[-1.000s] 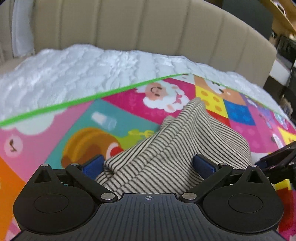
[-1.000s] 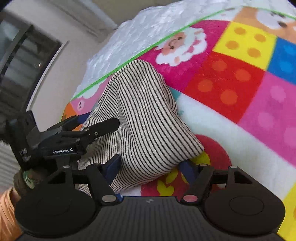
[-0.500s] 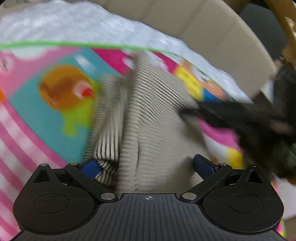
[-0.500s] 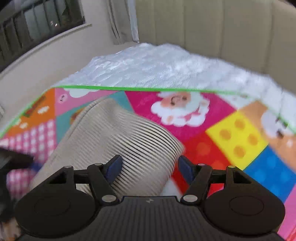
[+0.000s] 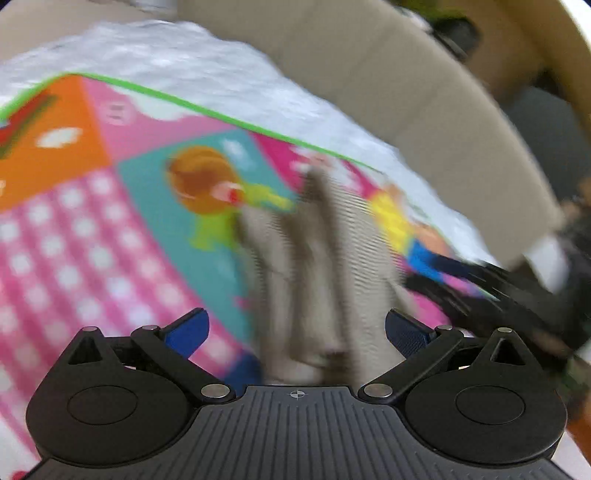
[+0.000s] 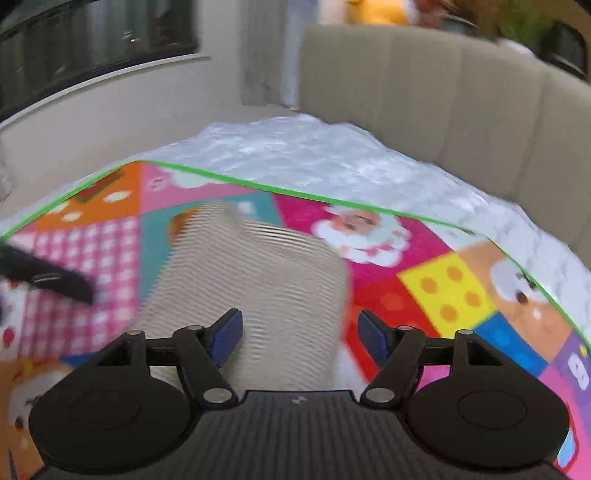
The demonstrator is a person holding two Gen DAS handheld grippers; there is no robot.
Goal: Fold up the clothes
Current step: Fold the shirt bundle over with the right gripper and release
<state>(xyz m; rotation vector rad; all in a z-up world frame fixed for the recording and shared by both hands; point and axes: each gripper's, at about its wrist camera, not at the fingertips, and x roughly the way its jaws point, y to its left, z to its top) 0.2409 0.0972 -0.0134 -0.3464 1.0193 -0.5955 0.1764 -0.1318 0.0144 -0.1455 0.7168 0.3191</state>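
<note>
One striped garment [image 6: 255,291], beige w/ thin dark stripes, lies bunched on one colourful play mat [image 6: 424,266]; both views are motion-blurred, so the folds are hard to read. In the right wrist view it sits on the mat's teal and pink-checked squares, left of the sheep print [image 6: 360,236], w/ its near end running under the camera between the right gripper [image 6: 300,334] fingers. That gripper is spread wide, blue pads apart, nothing pinched; cloth lies below the gap, contact w/ the pads can't be told.

Left gripper [image 5: 296,332] is likewise spread open, 2 blue pads [image 5: 188,332] well apart, grasping nothing. In the left wrist view the garment [image 5: 314,266] stretches away from the camera in long ridges, past the orange-and-green cartoon print [image 5: 214,188].

Each view catches the other tool: a dark blurred streak at right in the left view [image 5: 509,291] just beside the garment's right edge, and a black finger [image 6: 48,277] at left in the right view, over the checked square, apart from the cloth.

Around: green trim [image 6: 258,182] edges the mat; beyond it one white quilted bedspread [image 6: 332,155], then a beige padded headboard [image 6: 443,85]. A dark window [image 6: 92,33] sits at upper left in the right view. Nothing lies atop the garment.
</note>
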